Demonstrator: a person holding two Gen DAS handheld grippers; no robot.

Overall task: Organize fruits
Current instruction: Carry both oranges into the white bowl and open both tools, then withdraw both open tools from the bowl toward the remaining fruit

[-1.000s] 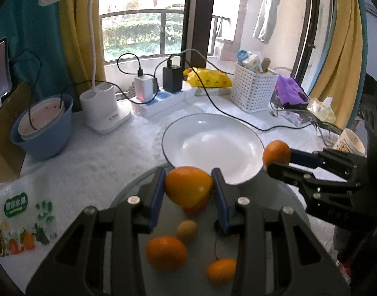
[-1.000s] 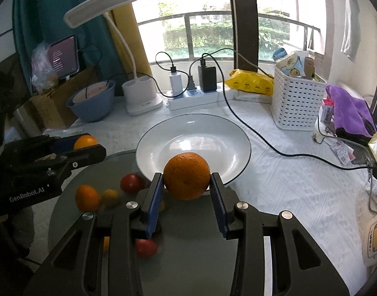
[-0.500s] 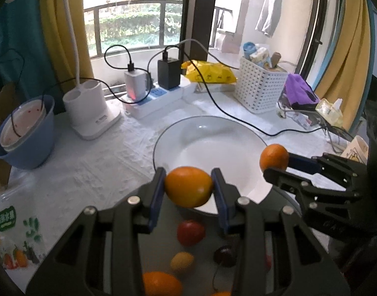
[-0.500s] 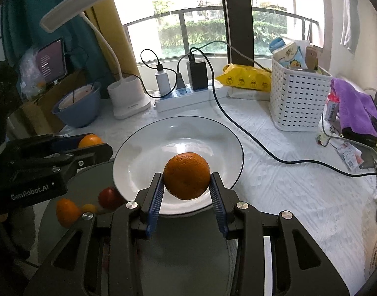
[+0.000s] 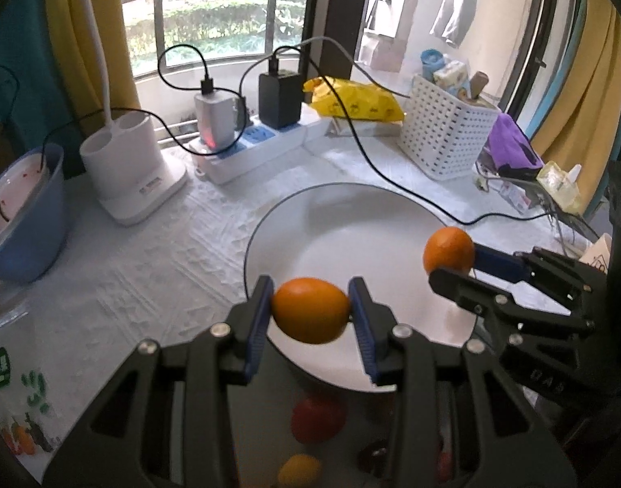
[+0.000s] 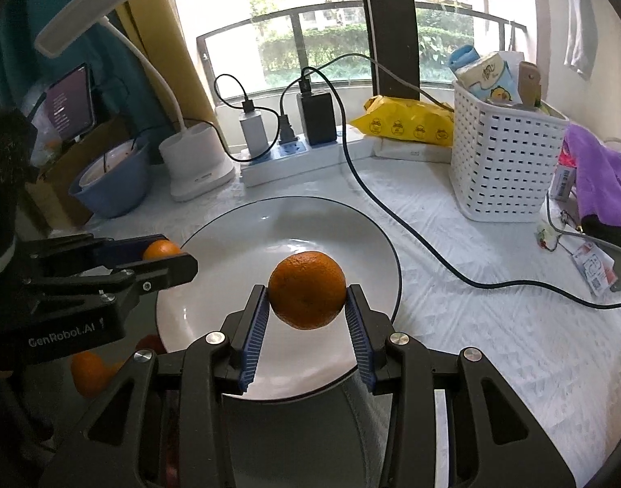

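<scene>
A white cloth-covered table point(image 6: 493, 325) stands before a window with a balcony rail; yellow curtains hang at the sides. Toward the table's near edge lies a white plate point(image 6: 371, 244), its near rim overlapping a dark round tray point(image 5: 269, 398) that carries a red fruit point(image 5: 318, 419) and a small yellow one point(image 5: 299, 469). At the far edge sit a white lamp base point(image 5: 131, 171), a power strip point(image 5: 253, 146) with chargers and a yellow packet point(image 5: 353, 99); a white basket point(image 6: 505, 158) stands toward the right edge, a blue bowl point(image 5: 21, 219) at the left. The left gripper point(image 5: 311, 315) pinches an orange point(image 5: 310, 310) over the plate's near left rim. The right gripper point(image 6: 307, 313) clamps a second orange point(image 6: 307, 289) above the plate's near part.
</scene>
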